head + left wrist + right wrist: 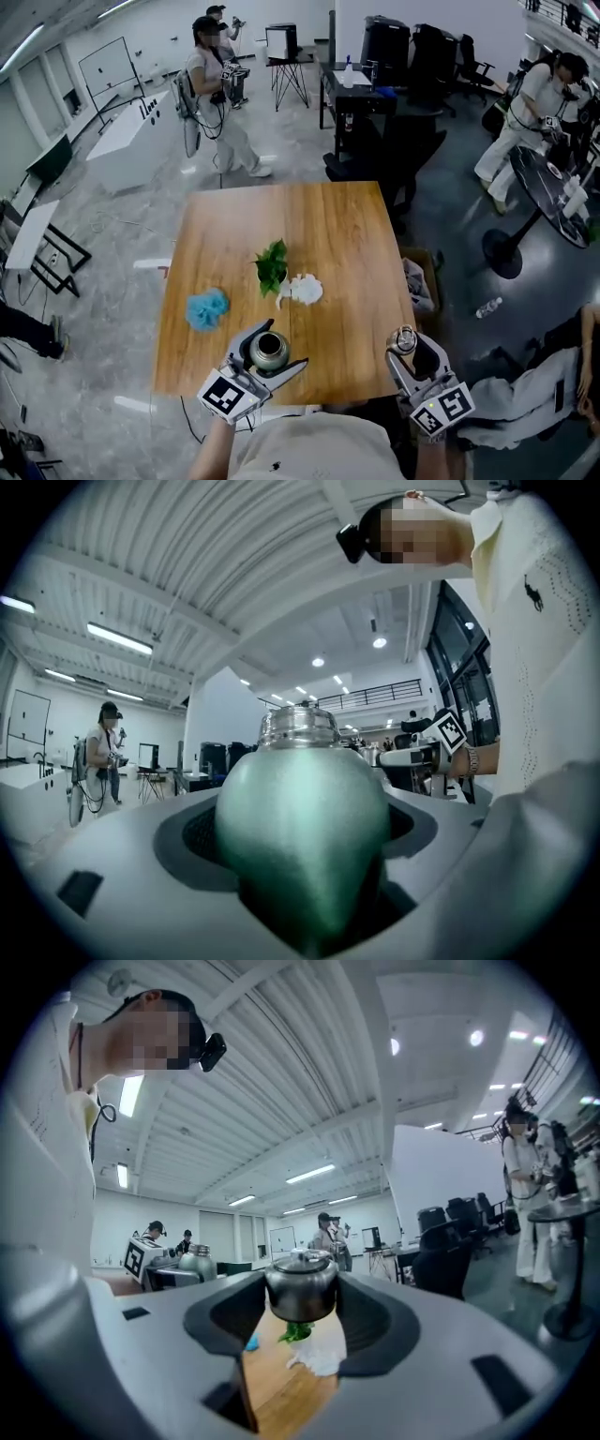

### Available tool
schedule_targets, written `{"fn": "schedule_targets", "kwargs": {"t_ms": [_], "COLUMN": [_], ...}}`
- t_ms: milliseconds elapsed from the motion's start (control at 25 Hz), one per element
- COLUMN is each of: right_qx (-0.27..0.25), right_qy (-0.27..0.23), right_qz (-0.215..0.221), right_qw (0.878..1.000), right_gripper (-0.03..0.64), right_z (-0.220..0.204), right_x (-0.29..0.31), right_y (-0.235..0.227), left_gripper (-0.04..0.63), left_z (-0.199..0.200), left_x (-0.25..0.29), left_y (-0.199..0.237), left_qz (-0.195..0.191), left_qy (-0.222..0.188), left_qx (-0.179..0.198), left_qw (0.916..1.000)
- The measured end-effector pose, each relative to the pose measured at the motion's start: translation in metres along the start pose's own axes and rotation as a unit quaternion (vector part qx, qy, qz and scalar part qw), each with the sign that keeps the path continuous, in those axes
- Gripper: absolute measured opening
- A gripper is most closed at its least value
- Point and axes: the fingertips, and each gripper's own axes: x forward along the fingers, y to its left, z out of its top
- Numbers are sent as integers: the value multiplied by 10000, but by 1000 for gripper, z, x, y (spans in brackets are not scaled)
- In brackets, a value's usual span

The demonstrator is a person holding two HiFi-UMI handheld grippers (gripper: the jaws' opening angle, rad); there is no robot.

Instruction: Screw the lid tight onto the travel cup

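My left gripper (267, 361) is shut on the green travel cup (267, 349), held over the near edge of the wooden table (328, 225). In the left gripper view the cup (302, 827) fills the space between the jaws, its bare threaded metal neck (300, 726) pointing away. My right gripper (409, 349) is shut on the silver lid (404, 338), to the right of the cup and apart from it. The lid (301, 1287) sits pinched between the right jaws. The cup (195, 1261) and left gripper (150, 1260) show small at the left in that view.
On the table lie a blue fluffy ball (206, 308), a small green plant (272, 265) and a crumpled white cloth (302, 290). A cardboard box (420, 278) stands by the table's right edge. People work at other tables farther off.
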Motion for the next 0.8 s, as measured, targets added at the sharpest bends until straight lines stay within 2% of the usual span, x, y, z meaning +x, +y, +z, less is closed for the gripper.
{"fn": "schedule_targets", "kwargs": {"t_ms": [160, 280, 360, 440, 640, 800], "right_qx": [44, 75, 104, 107, 128, 61], "right_qy": [119, 96, 10, -129, -259, -222], "right_qz": [-155, -308, -343, -234, 93, 466], "right_qw": [9998, 9995, 9994, 9996, 9995, 9986], "right_gripper": [236, 236, 236, 236, 236, 236], "right_z": [9, 20, 27, 30, 15, 2], "right_x": [-12, -14, -14, -11, 11, 18], "right_y": [-8, -15, -18, -17, -6, 5], "left_gripper": [405, 405, 405, 405, 405, 405], "left_z": [17, 25, 24, 21, 13, 1], "left_x": [0, 1, 6, 11, 11, 15], "left_y": [2, 0, -5, -10, -15, -30], "left_qz": [-74, -253, -431, -471, -69, -198], "left_qy": [-95, -17, -56, -153, -82, -80], "left_qx": [122, 318, 279, 174, 245, 154], "left_qw": [9999, 9992, 9987, 9986, 9996, 9997]}}
